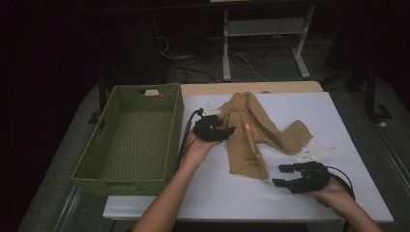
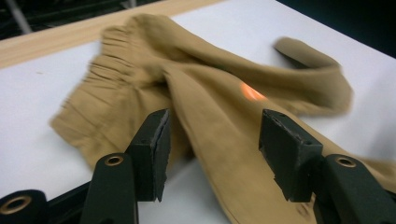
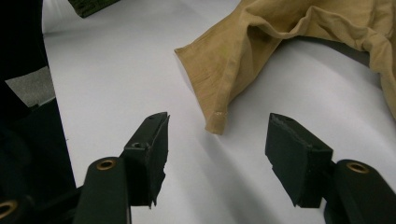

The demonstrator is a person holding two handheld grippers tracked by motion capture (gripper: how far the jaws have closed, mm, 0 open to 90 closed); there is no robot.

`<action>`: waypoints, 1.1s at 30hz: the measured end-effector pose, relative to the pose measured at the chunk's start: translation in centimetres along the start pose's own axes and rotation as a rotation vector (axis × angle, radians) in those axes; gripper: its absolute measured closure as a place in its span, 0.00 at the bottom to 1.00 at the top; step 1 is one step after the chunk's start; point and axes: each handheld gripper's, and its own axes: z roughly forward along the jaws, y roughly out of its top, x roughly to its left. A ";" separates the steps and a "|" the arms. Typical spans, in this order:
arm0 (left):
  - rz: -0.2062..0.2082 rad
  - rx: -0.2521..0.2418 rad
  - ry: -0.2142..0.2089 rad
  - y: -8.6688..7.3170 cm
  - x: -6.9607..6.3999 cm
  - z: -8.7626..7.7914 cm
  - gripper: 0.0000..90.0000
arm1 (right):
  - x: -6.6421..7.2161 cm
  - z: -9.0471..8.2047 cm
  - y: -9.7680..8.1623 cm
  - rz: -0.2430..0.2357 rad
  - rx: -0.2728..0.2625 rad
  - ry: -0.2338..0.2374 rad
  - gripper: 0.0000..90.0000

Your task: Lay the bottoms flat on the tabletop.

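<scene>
A tan pair of trousers (image 1: pixel 254 130) lies crumpled on the white table (image 1: pixel 203 193), waistband toward the far edge and one leg running to the right. My left gripper (image 1: pixel 227 126) hovers at the garment's left edge, open, its jaws straddling a fold of the cloth (image 2: pixel 210 126) near the gathered waistband (image 2: pixel 112 74). My right gripper (image 1: pixel 283 175) stands open near the front right, just short of the hem of the near leg (image 3: pixel 217 119), with nothing between its jaws. A small orange light spot (image 1: pixel 247 126) sits on the fabric.
A green woven basket (image 1: pixel 96 179) with cut-out handles stands at the table's left, close to my left forearm. A pale wooden strip (image 1: pixel 251 87) edges the far side. Behind the table are cables and a white frame (image 1: pixel 263 29) on the floor.
</scene>
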 end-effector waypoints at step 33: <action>0.259 0.185 -0.248 -6.8 -6.2 1.4 0.55 | -0.2 0.1 -0.1 -0.004 0.015 -0.018 0.44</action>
